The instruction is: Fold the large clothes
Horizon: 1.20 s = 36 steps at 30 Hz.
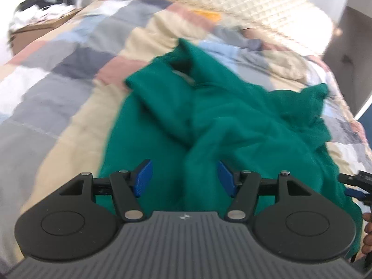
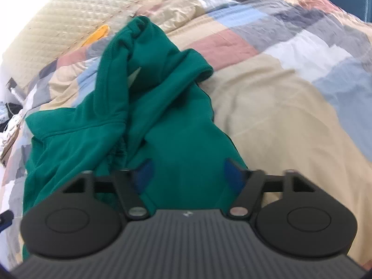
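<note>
1. Currently, the green hoodie [image 1: 232, 125] lies rumpled on the bed, on a patchwork quilt [image 1: 69, 69] of beige, grey, pink and pale blue squares. Both views are blurred.
2. Left gripper [image 1: 184, 177]: blue fingers [image 1: 144, 177] spread wide, nothing between them; green fabric lies below the gap. Contact with the cloth cannot be told.
3. Right gripper [image 2: 188, 176]: blue fingers [image 2: 232, 174] also spread wide, empty, over the near edge of the hoodie [image 2: 144, 107], close to where the fabric meets beige quilt [image 2: 279, 116].
4. Hoodie state: the hood end points away from both cameras; a light label shows inside the neck opening. One sleeve [image 2: 69, 125] spreads toward the left in the right wrist view; the body is bunched with a deep crease down the middle.
5. Right gripper [image 1: 358, 183] shows at the right edge of the left wrist view, beside the garment.
6. Beyond the quilt: a cream quilted headboard [image 2: 58, 23] and a yellow item [image 2: 98, 34] at its base.
</note>
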Each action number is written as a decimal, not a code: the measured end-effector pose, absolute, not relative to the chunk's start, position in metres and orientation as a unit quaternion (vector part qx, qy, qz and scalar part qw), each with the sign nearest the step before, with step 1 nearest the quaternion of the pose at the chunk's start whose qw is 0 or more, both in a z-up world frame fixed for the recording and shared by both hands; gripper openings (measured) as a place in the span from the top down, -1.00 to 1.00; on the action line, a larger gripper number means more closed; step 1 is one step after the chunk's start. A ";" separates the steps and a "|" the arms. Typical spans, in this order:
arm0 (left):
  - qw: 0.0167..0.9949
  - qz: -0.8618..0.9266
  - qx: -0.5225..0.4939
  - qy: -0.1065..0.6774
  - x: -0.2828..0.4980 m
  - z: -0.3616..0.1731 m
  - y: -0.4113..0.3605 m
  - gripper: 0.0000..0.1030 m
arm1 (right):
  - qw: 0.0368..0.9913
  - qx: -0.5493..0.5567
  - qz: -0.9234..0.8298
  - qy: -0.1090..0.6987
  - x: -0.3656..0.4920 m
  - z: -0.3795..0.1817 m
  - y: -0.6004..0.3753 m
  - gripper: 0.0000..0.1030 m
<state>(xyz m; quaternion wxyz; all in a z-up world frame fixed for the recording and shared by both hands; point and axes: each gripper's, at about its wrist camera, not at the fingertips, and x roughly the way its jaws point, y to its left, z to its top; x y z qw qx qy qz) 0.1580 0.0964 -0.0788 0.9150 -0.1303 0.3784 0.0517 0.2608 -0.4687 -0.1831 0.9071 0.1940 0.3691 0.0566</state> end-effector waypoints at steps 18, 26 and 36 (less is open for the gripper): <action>0.844 0.172 -0.227 0.455 0.156 -0.116 0.180 -0.58 | 0.829 0.363 0.001 0.426 0.272 -0.225 -0.510 -0.94; 0.809 0.182 -0.294 0.475 0.157 -0.138 0.199 -0.58 | 0.803 0.409 0.070 0.428 0.267 -0.224 -0.498 -1.00; 0.808 0.136 -0.345 0.457 0.154 -0.143 0.196 -0.59 | 0.763 0.479 0.203 0.383 0.261 -0.214 -0.488 -1.00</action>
